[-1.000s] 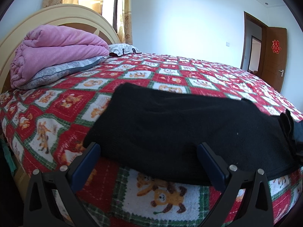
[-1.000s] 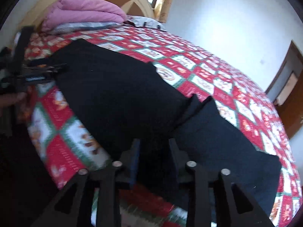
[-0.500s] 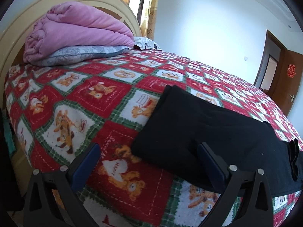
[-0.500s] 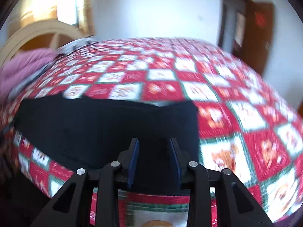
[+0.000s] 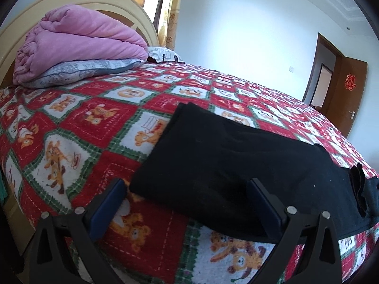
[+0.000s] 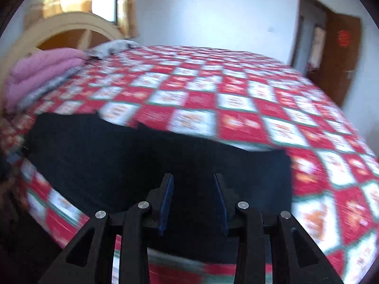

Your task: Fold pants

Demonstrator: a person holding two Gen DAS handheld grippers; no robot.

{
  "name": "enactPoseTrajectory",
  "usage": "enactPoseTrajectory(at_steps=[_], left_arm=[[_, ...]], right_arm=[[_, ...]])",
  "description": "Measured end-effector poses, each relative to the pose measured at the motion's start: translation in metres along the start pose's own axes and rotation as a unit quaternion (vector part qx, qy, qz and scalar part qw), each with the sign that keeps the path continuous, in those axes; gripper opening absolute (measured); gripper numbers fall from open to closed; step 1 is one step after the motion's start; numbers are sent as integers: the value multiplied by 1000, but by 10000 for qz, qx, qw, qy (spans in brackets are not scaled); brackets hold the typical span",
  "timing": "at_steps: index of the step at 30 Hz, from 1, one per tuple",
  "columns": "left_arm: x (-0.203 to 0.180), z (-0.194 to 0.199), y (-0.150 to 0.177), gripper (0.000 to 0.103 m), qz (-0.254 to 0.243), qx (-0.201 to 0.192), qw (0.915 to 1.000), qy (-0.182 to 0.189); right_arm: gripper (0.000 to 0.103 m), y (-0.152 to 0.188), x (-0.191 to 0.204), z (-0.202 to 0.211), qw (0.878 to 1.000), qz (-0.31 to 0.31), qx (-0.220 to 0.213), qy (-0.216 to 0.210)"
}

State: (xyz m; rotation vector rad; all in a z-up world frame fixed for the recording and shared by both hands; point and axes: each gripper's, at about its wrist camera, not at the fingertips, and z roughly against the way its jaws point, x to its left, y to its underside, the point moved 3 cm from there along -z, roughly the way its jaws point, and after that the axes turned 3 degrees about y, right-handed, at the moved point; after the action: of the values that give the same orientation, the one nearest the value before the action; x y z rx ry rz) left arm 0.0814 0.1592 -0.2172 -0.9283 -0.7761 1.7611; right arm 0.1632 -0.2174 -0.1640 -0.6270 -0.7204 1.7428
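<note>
Black pants [image 5: 227, 161] lie flat along the near edge of the bed, folded lengthwise into a long strip. My left gripper [image 5: 187, 187] is open and empty, just above the pants' near left corner. In the blurred right wrist view the pants [image 6: 142, 156] stretch from left to right. My right gripper [image 6: 193, 179] is open, with a gap between its blue pads, held over the right end of the pants and gripping nothing.
The bed has a red, white and green bear-patterned cover [image 5: 94, 127]. A folded pink quilt [image 5: 78, 40] on a grey pillow [image 5: 78, 71] sits by the cream headboard [image 5: 132, 11]. A brown door [image 5: 343, 94] stands open at the far right.
The left view has shifted a little so the pants sit more centred between the fingers. The right gripper has swung, its view blurred, and its jaws have opened wider over the pants' right end.
</note>
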Motion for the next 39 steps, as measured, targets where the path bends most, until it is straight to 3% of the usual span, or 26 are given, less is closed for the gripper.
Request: enactPoseTrajectory(at_steps=[2, 6, 8, 17, 21, 25, 28, 31, 39], left_arm=[[1, 1, 0, 103, 39, -9, 10000, 47], [3, 2, 0, 103, 104, -25, 9999, 136], [3, 1, 0, 103, 95, -23, 9999, 125], [2, 0, 2, 103, 68, -12, 9999, 76], [0, 0, 3, 103, 47, 2, 10000, 44], [1, 0, 3, 103, 56, 11, 10000, 80], [0, 0, 4, 103, 37, 11, 10000, 55], [0, 0, 4, 103, 34, 7, 10000, 37], [-1, 0, 4, 103, 11, 19, 10000, 25]], right_arm=[[37, -13, 16, -15, 9989, -89, 18, -470], [37, -29, 51, -60, 9946, -33, 307, -988], [37, -21, 65, -72, 9937, 128, 584, -948], [37, 8, 53, -22, 9939, 180, 207, -1068], [36, 32, 66, -5, 9895, 763, 192, -1211], [35, 42, 75, -12, 9890, 1112, 149, -963], [14, 38, 70, -18, 9908, 853, 188, -1031], [7, 38, 73, -12, 9897, 935, 167, -1067], [5, 46, 87, -5, 9860, 1212, 195, -1125]])
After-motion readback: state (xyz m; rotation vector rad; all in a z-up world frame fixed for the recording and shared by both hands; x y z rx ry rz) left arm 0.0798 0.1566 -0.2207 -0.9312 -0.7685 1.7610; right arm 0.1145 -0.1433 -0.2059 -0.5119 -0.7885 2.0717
